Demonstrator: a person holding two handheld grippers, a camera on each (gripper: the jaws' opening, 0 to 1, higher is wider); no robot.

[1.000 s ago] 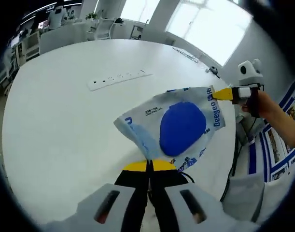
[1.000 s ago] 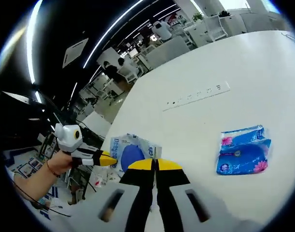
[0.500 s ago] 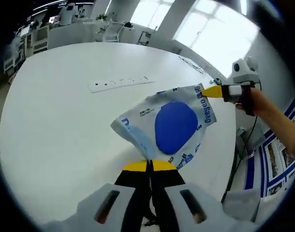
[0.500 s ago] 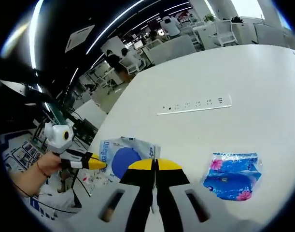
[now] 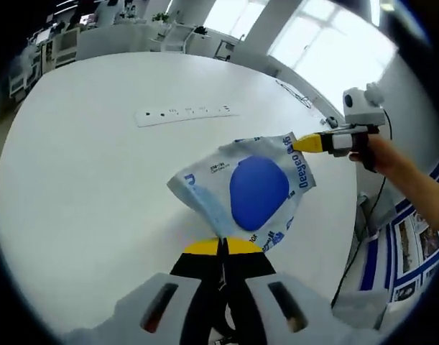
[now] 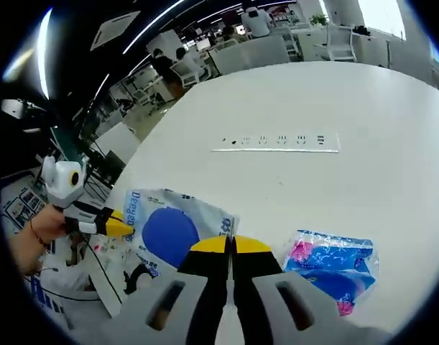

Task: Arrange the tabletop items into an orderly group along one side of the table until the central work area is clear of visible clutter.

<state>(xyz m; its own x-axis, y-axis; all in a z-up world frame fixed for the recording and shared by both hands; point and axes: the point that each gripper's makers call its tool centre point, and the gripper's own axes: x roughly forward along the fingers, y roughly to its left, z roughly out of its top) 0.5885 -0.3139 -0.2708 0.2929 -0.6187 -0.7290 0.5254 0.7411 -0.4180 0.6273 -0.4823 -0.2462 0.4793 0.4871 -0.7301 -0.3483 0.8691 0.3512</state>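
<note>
In the left gripper view a broad white table (image 5: 82, 187) spreads from 6 to 12 o'clock, round-edged, under bright windows at 1 o'clock and desks and chairs at 11 o'clock. The left gripper (image 5: 221, 248) rises at 6 o'clock, its jaws pressed together on the near corner of a white bag (image 5: 248, 190) with a blue oval on it; the bag is stretched up toward 2 o'clock, where the right gripper (image 5: 299, 144) pinches its far corner, a hand behind it. Past the bag, toward 11 o'clock, a white power strip (image 5: 187, 113) lies flat on the table, well apart. In the right gripper view the right gripper (image 6: 230, 248) sits at 6 o'clock, jaws closed on the bag (image 6: 169, 230), with the left gripper (image 6: 126, 228) at 9 o'clock holding the other corner. A blue tissue pack (image 6: 334, 262) with pink flowers lies at 4 o'clock on the table (image 6: 312, 194), near the bag but apart. The power strip (image 6: 276, 142) lies at 12 o'clock, and office desks with people stand beyond. Blue letters run along the bag's edge, too warped to read surely.
</note>
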